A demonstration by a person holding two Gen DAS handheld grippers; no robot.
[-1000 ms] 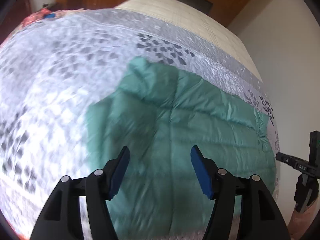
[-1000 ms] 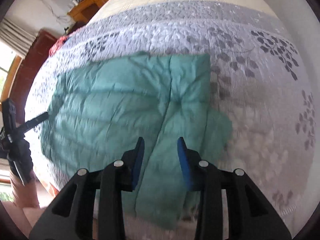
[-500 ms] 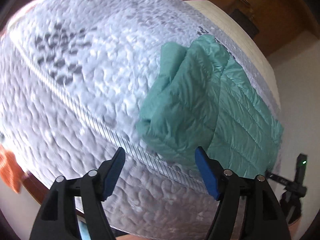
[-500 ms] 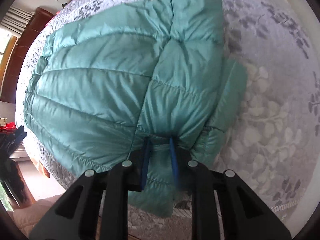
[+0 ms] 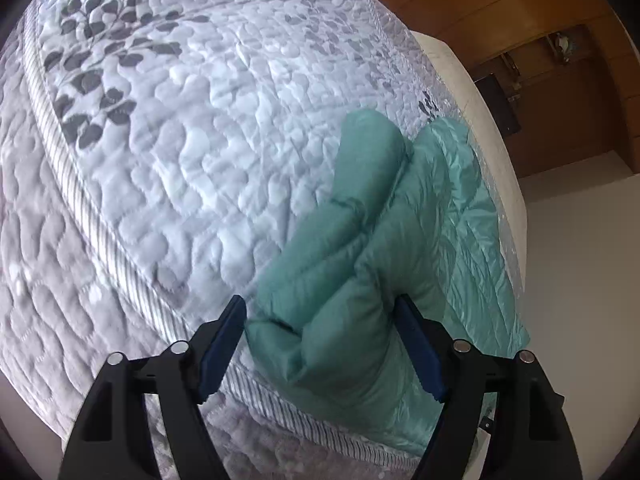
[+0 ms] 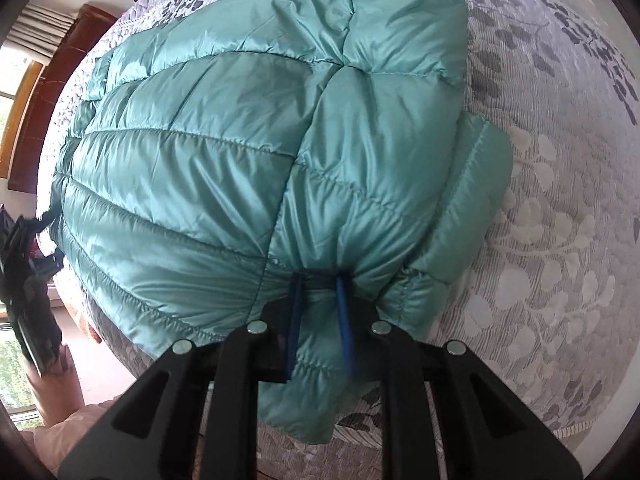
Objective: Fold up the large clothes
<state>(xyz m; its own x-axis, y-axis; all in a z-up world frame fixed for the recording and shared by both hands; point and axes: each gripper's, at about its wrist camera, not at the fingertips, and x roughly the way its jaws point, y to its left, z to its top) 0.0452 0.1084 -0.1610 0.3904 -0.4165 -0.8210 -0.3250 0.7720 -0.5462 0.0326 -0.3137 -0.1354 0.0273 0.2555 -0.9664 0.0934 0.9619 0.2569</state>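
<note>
Teal quilted puffer jacket (image 6: 248, 152) spread flat on grey-and-white leaf-patterned quilted bedspread (image 6: 560, 240), filling most of the right wrist view from 9 to 1 o'clock. Right gripper (image 6: 318, 312) at 6 o'clock, blue-padded fingers (image 6: 343, 316) clamped on a bunched pinch of jacket fabric near its hem. Folded sleeve (image 6: 468, 208) poking out at 3 o'clock. In the left wrist view, left gripper (image 5: 320, 348) at 6 o'clock, jaws spread wide apart, puffy rolled jacket edge (image 5: 344, 280) lying between them, seemingly unpinched. Bedspread's striped border (image 5: 100, 224) running from 10 to 6 o'clock. Wooden furniture (image 5: 520, 20) at 1 o'clock.
</note>
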